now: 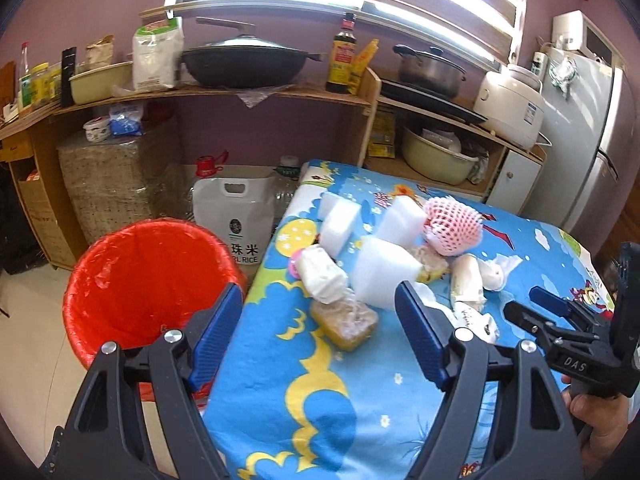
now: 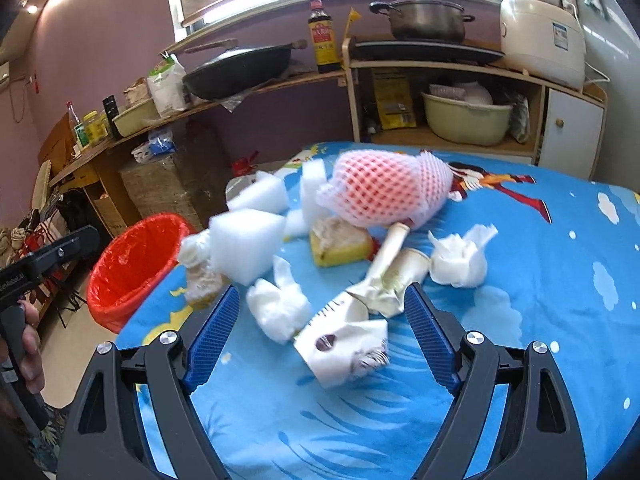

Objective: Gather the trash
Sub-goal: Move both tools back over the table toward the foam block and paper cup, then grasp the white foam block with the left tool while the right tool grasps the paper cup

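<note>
On the tabletop (image 2: 540, 280), under its blue cartoon cloth, we hold both tools spread wide and empty over a heap of trash. Our right gripper (image 2: 320, 328) brackets a crushed paper carton (image 2: 344, 344) near the front edge; a wadded tissue (image 2: 278, 308) lies just beside it. Our left gripper (image 1: 320, 320) straddles the left edge, a yellow sponge (image 1: 345, 324) ahead of it. White foam blocks (image 1: 382, 270) and a pink foam fruit net (image 1: 454, 226) sit farther back. Below the left edge stands the red-lined trash bin (image 1: 148, 276) (apparently empty). We judge the risks plain: light foam could skid off the edge, or closing fingers could snag the cloth.
</note>
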A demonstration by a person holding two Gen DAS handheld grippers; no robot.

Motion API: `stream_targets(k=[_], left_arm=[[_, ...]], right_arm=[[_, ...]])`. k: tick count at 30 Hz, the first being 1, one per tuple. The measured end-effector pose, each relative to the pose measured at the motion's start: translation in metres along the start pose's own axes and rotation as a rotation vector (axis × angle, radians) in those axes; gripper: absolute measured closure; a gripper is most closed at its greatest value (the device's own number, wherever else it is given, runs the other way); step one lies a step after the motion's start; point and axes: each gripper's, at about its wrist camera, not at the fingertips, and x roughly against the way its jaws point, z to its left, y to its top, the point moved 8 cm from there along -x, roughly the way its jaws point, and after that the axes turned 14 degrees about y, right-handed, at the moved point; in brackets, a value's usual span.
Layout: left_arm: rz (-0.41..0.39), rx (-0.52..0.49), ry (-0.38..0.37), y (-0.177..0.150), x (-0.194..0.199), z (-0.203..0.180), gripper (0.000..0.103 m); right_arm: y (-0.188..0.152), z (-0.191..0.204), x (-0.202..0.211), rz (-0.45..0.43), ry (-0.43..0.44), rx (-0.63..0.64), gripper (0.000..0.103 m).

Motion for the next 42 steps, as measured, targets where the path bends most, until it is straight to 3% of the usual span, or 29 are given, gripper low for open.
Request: stream_targets(k=[17, 27, 32, 42], left_arm=[[0.037, -0.060, -0.045, 0.000, -0.034, -0.048, 0.032], [0.060, -0.078, -0.068, 0.000, -0.061, -0.069, 0.033], [0.066, -0.089, -0.086, 0.003, -0.073, -0.082, 0.036], [0.083, -0.124, -0.098, 0.004, -0.100, -0.108, 0.037]], right_arm=[[-0.029, -0.028, -0.030, 0.080, -0.012, -0.062, 0.023], [-0.041, -0.029, -0.052, 0.136, -0.019, -0.035, 0.023], [-0.044, -0.028, -0.059, 0.159, 0.006, -0.028, 0.037], [-0.040, -0.029, -0.050, 0.142, 0.013, -0.029, 0.039]])
